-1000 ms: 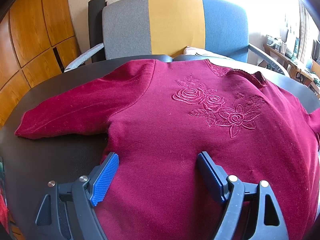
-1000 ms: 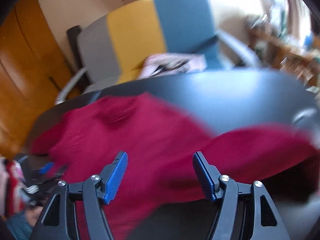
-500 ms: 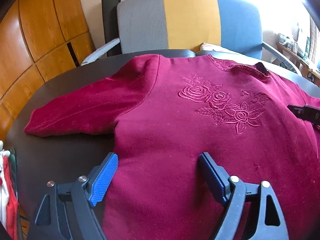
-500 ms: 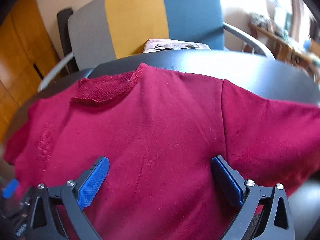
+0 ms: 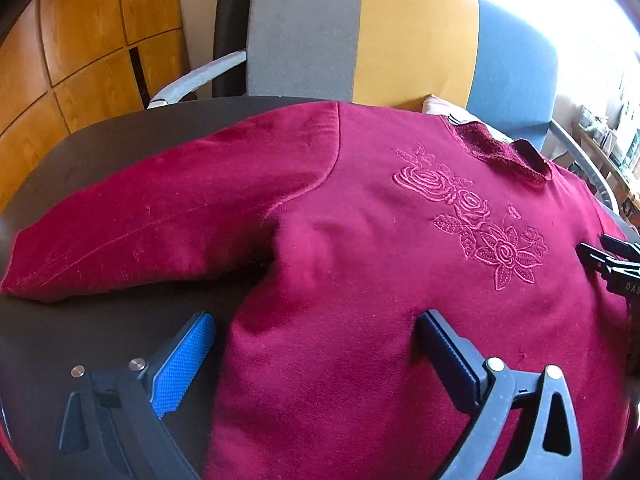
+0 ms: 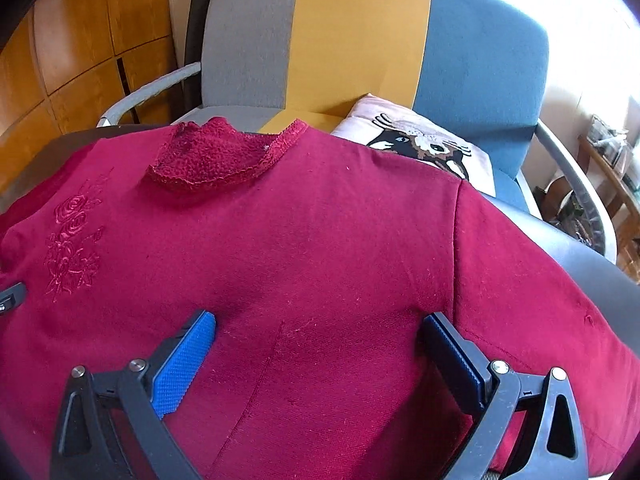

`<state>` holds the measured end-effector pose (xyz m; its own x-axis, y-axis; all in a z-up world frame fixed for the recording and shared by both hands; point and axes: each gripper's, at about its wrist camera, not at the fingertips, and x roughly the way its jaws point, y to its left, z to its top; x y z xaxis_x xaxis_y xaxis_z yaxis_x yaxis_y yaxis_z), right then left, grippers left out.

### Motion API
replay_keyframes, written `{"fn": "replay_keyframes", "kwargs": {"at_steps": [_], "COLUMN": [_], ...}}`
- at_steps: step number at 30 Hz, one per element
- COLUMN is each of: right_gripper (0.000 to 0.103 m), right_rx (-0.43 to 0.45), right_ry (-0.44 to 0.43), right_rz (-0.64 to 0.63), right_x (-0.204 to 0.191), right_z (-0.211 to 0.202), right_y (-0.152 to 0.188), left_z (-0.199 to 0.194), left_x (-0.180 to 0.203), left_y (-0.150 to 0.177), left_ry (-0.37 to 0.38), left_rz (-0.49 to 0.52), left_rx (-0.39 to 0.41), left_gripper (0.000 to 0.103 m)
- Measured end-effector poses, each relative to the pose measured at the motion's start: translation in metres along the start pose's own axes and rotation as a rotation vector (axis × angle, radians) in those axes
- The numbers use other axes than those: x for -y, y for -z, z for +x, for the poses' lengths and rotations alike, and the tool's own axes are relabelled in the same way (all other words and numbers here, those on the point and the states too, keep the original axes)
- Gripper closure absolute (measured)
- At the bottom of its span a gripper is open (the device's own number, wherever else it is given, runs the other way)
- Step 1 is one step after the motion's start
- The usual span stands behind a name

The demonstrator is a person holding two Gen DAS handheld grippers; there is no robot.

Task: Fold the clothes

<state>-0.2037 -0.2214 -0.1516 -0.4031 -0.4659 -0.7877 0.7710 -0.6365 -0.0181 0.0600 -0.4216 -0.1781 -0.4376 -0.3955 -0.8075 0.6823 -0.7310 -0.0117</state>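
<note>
A dark red sweater with embroidered roses lies face up and spread out on the dark round table. Its left sleeve stretches out toward the table's left edge. My left gripper is open, straddling the sweater's left side seam below the armpit. The same sweater fills the right wrist view, collar toward the chair. My right gripper hangs open over the sweater's right chest, beside the right sleeve. Part of the right gripper shows at the left view's right edge.
A grey, yellow and blue armchair stands right behind the table, with a cat-print cushion on its seat. Wooden wall panels are at the left. A cluttered shelf is at the far right.
Both grippers have moved forward over the sweater toward the collar, still open. The right wrist view went from blurred motion to a steady hover over the right chest.
</note>
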Motion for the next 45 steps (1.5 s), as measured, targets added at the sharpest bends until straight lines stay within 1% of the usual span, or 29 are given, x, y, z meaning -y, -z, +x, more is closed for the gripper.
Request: {"fn": "replay_keyframes", "kwargs": {"at_steps": [3,6,10,12,13,14,16,18,20,21,23,25,26,28,29,31,32,37,39,42,43,44,45], "right_gripper": [0.000,0.000,0.000,0.000,0.000,0.000,0.000,0.000,0.000,0.000,0.000,0.000,0.000,0.000,0.000,0.000,0.000,0.000,0.000,0.000,0.000,0.000,0.000], "right_rx": [0.009,0.002,-0.041,-0.027,-0.008,0.005,0.031,0.044,0.044,0.040,0.034,0.012,-0.011,-0.034,-0.010,0.006,0.014,0.025,0.032,0.021,0.028,0.034,0.041], "right_ry": [-0.002,0.033,0.059,0.074,0.071,0.036,-0.036,-0.105,-0.151,-0.166,-0.168,-0.151,-0.130,-0.099,-0.106,-0.103,-0.102,-0.132,-0.141,-0.169,-0.180,-0.191,-0.202], "right_rz": [0.003,0.003,0.044,0.016,0.000,-0.007,-0.022,-0.041,-0.067,-0.075,-0.086,-0.092,-0.100,-0.098,-0.076,-0.038,-0.019,0.100,0.145,0.215,0.221,0.226,0.232], "right_x": [0.001,-0.005,-0.018,-0.036,-0.046,-0.055,-0.073,-0.092,-0.111,-0.118,-0.130,-0.135,-0.137,-0.135,-0.131,-0.121,-0.116,-0.091,-0.083,-0.070,-0.070,-0.069,-0.069], "right_z": [0.004,-0.001,-0.023,-0.042,-0.054,-0.066,-0.091,-0.113,-0.128,-0.134,-0.146,-0.150,-0.150,-0.153,-0.160,-0.169,-0.173,-0.201,-0.213,-0.224,-0.225,-0.227,-0.229], "right_y": [-0.003,0.000,0.014,0.029,0.035,0.042,0.057,0.073,0.095,0.106,0.130,0.150,0.162,0.183,0.193,0.205,0.211,0.232,0.244,0.263,0.267,0.270,0.274], "left_z": [-0.003,-0.007,-0.013,-0.021,-0.025,-0.030,-0.048,-0.067,-0.089,-0.101,-0.115,-0.122,-0.120,-0.114,-0.112,-0.106,-0.104,-0.091,-0.089,-0.089,-0.092,-0.096,-0.102], "left_x": [0.000,0.001,-0.004,-0.010,-0.012,-0.014,-0.015,-0.017,-0.016,-0.013,-0.005,0.005,0.002,-0.003,-0.005,-0.010,-0.012,-0.025,-0.024,-0.031,-0.034,-0.038,-0.043], "left_y": [0.005,0.009,0.014,0.018,0.019,0.021,0.024,0.028,0.042,0.053,0.073,0.094,0.095,0.097,0.098,0.100,0.101,0.105,0.100,0.099,0.098,0.097,0.099], "left_ry": [-0.005,-0.009,-0.002,-0.009,-0.016,-0.025,-0.051,-0.060,-0.010,0.012,0.027,0.039,0.037,0.033,0.031,0.027,0.025,0.013,-0.006,-0.002,0.000,0.004,0.016], "left_rz": [-0.006,-0.007,0.001,0.006,0.012,0.020,0.045,0.059,0.066,0.088,0.132,0.208,0.207,0.205,0.204,0.201,0.200,0.196,0.212,0.200,0.180,0.159,0.131], "left_rx": [0.008,0.006,0.000,-0.007,-0.007,-0.007,0.003,0.018,0.043,0.053,0.069,0.068,0.065,0.059,0.057,0.051,0.048,0.036,0.057,0.057,0.054,0.050,0.044], "left_gripper": [0.000,0.000,0.000,0.001,0.006,0.017,0.031,0.031,0.031,0.031,0.031,0.031,0.031,0.029,0.017,0.000,0.000,0.000,0.000,0.001,0.008,0.021,0.025]}}
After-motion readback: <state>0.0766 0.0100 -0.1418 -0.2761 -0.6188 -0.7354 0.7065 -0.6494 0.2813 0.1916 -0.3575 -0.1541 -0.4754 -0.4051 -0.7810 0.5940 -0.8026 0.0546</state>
